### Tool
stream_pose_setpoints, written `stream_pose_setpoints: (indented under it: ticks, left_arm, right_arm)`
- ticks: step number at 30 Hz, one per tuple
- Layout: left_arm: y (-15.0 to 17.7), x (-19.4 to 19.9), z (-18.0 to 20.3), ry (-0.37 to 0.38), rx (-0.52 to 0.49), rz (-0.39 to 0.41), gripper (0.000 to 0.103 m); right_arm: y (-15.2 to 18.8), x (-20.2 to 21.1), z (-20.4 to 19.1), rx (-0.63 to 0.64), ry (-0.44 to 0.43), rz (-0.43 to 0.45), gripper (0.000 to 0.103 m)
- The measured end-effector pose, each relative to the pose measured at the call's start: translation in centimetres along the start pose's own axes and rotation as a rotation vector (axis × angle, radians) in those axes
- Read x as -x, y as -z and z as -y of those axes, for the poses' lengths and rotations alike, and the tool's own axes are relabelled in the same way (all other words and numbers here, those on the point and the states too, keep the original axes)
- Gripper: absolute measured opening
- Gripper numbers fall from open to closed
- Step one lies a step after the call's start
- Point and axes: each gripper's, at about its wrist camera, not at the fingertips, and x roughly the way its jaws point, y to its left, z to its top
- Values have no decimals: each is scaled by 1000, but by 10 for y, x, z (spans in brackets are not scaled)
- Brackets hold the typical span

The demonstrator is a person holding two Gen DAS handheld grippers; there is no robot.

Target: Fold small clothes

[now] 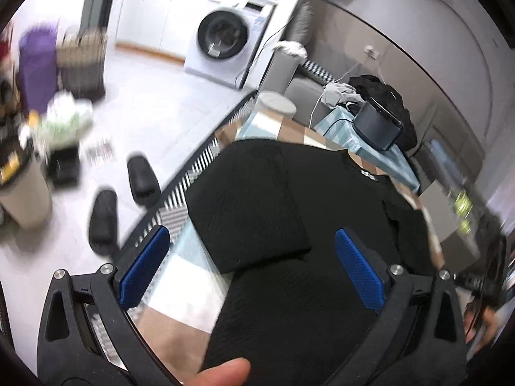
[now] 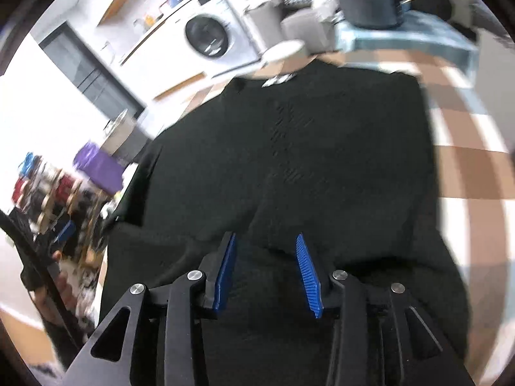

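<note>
A black knit top (image 1: pixel 289 225) lies flat on the checked tablecloth (image 1: pixel 180 289), collar with a white label (image 1: pixel 368 173) at the far end. One sleeve (image 1: pixel 248 202) is folded in over the body. My left gripper (image 1: pixel 254 257) is wide open above the top's near left part, holding nothing. In the right wrist view the same top (image 2: pixel 305 160) fills the middle. My right gripper (image 2: pixel 267 257) is open just above the hem area, with nothing between its blue pads (image 2: pixel 305 270).
The table's left edge (image 1: pixel 193 173) runs beside a white floor with a chair's armrests (image 1: pixel 141 177). A dark box (image 1: pixel 376 125) and piled clothes sit on a blue cloth at the far end. A washing machine (image 1: pixel 222 45) stands behind.
</note>
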Motion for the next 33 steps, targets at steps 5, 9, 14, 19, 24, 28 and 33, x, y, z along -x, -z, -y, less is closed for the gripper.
stream_pose_setpoints:
  ticks: [5,9,14,19,24,28,33]
  left_arm:
    - [4,-27,-27,104,133,-115,85]
    - [12,-55,-39,147,204,-207,82]
    - [15,-97,-52,139,290,-288,58]
    - [7,-122,-46,140,295,-255,17]
    - [-29,-115,0,104,136,-131,12]
    - [-60,-108,74,136,-80,-61,12]
    - [-49,-139,183,304,-321,-180,22]
  right_arm:
    - [24,38,-3,-74,-44,99,46]
    - [47,56,1,-148,-89,151,51]
    - [68,62,5,-208,-88,163,51]
    - [79,66,17,-274,-69,175,51]
    - [85,73,26,-308,-60,208,51]
    - [92,78,29,-333,-68,228,51]
    - [96,81,32,-341,-57,222,51]
